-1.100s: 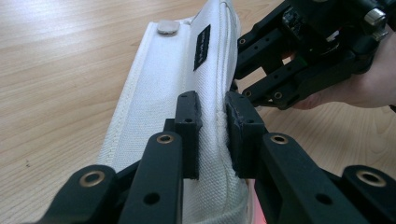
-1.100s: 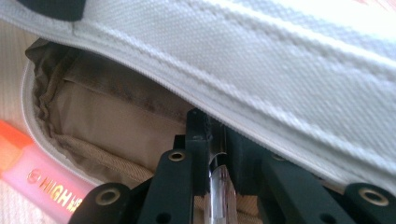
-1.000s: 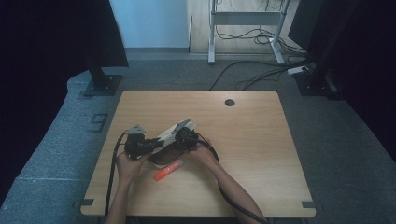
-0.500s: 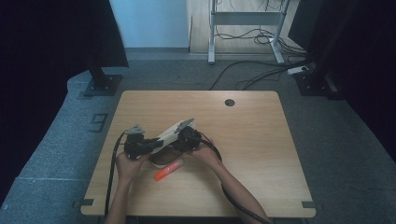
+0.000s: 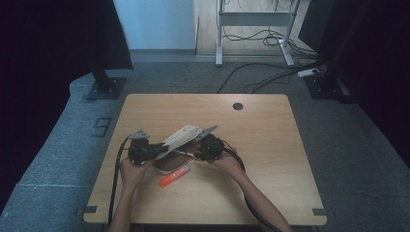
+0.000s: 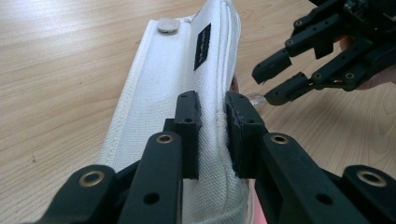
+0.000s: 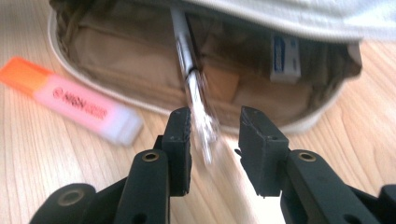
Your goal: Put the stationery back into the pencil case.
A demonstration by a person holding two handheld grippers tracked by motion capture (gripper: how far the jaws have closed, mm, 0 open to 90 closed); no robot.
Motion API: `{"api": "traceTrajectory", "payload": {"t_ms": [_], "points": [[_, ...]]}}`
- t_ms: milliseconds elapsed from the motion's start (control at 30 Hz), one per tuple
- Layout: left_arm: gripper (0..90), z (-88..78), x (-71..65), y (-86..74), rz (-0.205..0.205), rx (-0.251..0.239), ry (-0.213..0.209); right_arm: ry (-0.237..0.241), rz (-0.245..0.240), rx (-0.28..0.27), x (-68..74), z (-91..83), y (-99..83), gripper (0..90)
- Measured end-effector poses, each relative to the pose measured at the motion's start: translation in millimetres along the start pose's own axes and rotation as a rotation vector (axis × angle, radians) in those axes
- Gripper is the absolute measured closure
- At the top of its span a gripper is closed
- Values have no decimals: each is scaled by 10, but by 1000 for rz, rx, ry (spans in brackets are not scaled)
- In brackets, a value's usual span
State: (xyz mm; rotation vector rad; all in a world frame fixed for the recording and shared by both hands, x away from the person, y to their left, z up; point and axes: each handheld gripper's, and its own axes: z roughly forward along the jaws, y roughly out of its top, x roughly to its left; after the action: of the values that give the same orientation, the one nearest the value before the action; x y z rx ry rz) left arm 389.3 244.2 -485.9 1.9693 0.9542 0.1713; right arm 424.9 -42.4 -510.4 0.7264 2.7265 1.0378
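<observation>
A white fabric pencil case [image 5: 181, 137] lies at the table's front left, its flap [image 6: 187, 70] lifted. My left gripper [image 6: 214, 126] is shut on the flap's edge and holds the case open [image 5: 162, 149]. Inside the brown interior [image 7: 116, 51] I see a clear pen [image 7: 189, 70] and a white and blue eraser [image 7: 286, 56]. The pen's near end is blurred between the jaws of my right gripper [image 7: 215, 135], which stand apart and do not press on it. That gripper [image 5: 197, 153] sits at the case's mouth [image 6: 275, 79]. An orange highlighter [image 5: 174, 177] lies on the table beside the case [image 7: 79, 105].
The wooden table [image 5: 270, 145] has a round cable hole [image 5: 237, 106] near its far edge. Cables trail from both grippers toward the front edge. Dark stands and desk legs are on the floor beyond the table.
The white flap has tipped up slightly higher. Both grippers and the highlighter stay in about the same places.
</observation>
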Motion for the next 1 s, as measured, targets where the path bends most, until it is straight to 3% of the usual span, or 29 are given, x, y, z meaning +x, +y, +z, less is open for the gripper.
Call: {"api": "traceTrajectory", "payload": {"t_ms": [233, 433, 633, 1000], "points": [[760, 1, 1, -1, -1, 1, -1, 11, 31, 11, -7, 6, -202, 653], [760, 2, 0, -2, -3, 0, -3, 19, 42, 15, -19, 63, -269, 708], [761, 0, -3, -1, -3, 1, -5, -2, 34, 5, -34, 93, -266, 839], [760, 10, -11, 0, -2, 2, -8, -49, 24, -33, -105, 58, -106, 846]]}}
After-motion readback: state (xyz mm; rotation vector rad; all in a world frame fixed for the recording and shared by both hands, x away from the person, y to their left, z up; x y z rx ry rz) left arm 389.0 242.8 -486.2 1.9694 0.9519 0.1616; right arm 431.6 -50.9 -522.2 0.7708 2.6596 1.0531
